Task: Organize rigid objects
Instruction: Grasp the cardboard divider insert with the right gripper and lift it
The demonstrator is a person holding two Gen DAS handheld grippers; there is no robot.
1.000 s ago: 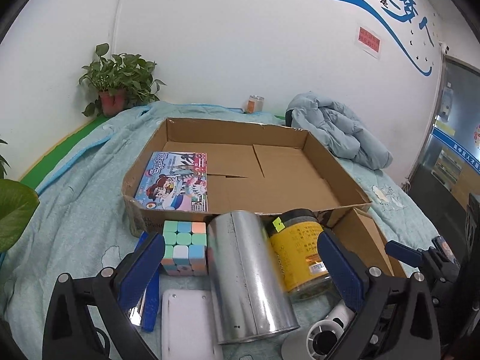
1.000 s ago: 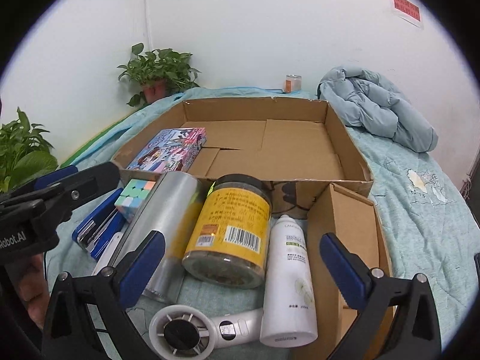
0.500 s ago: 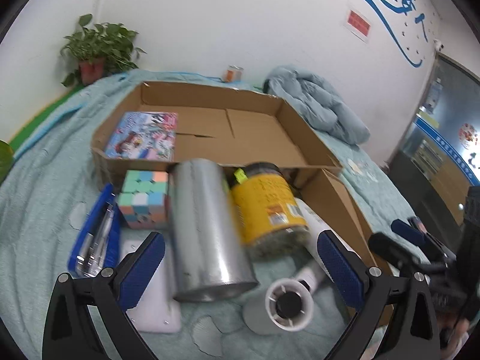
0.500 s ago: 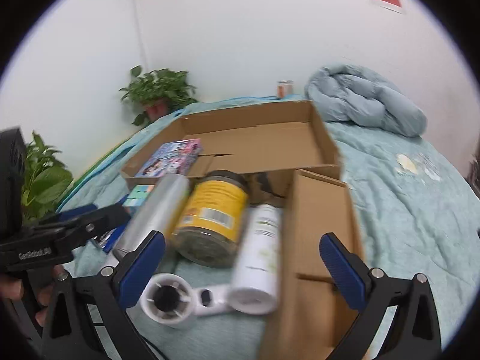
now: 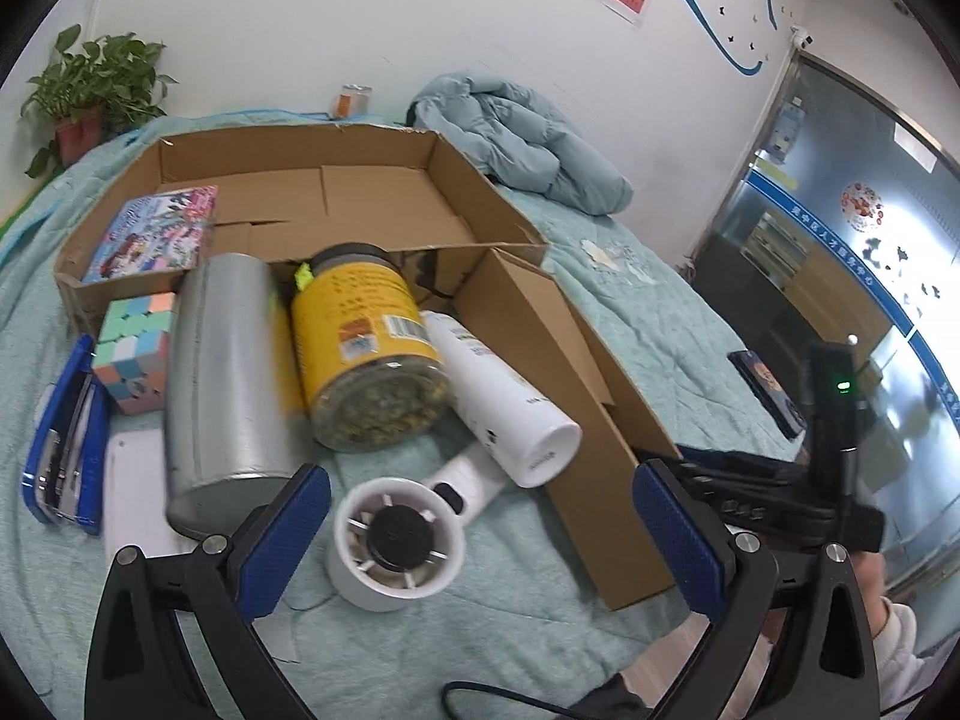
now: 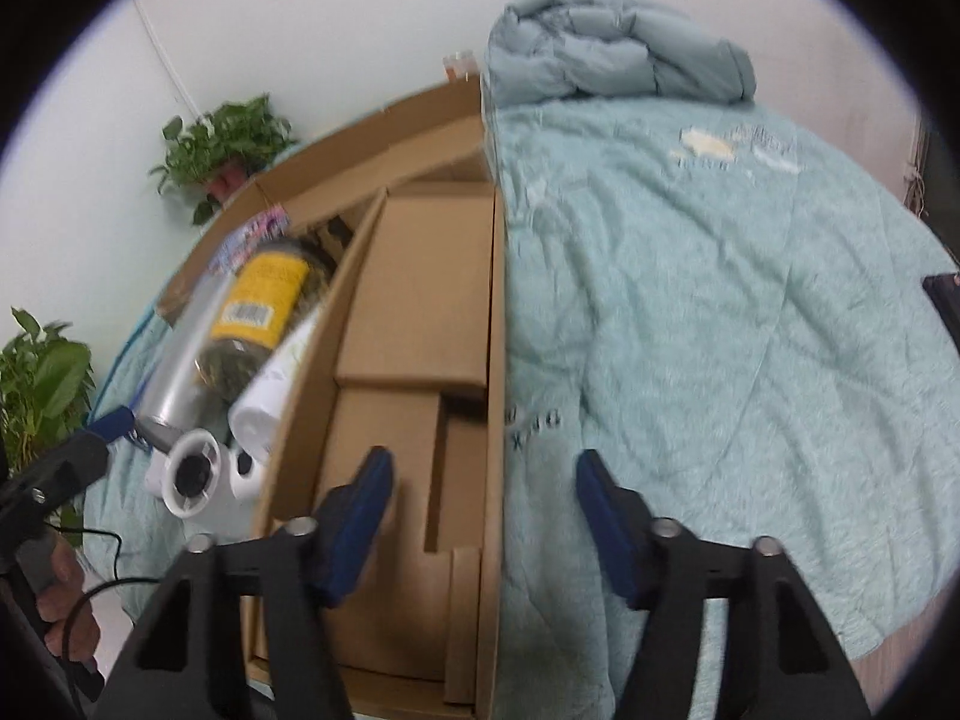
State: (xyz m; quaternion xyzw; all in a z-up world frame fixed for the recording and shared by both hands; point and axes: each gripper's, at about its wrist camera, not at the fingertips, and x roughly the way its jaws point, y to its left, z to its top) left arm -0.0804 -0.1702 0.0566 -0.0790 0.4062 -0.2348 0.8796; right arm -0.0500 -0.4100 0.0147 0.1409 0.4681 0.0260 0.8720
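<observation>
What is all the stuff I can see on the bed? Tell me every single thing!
Big cardboard tray: one, brown, mid-bed.
Picture box: one, colourful, inside tray.
Small cardboard box: one, brown, open, right of bottle.
Metal can: one, silver, lying.
Jar: one, yellow label, lying.
Bottle: one, white, lying.
Handheld fan: one, white, nearest.
Puzzle cube: one, pastel.
Stapler: one, blue.
Jacket: one, pale blue.
Plants: two, green.
Left gripper: open.
Right gripper: closing, empty.

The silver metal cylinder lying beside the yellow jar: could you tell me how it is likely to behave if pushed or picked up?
The silver cylinder lies on its side on soft bedding, so it may roll sideways, though the yellow jar beside it would probably block one way. Its smooth, shiny wall looks rigid but possibly slippery to pads.
</observation>
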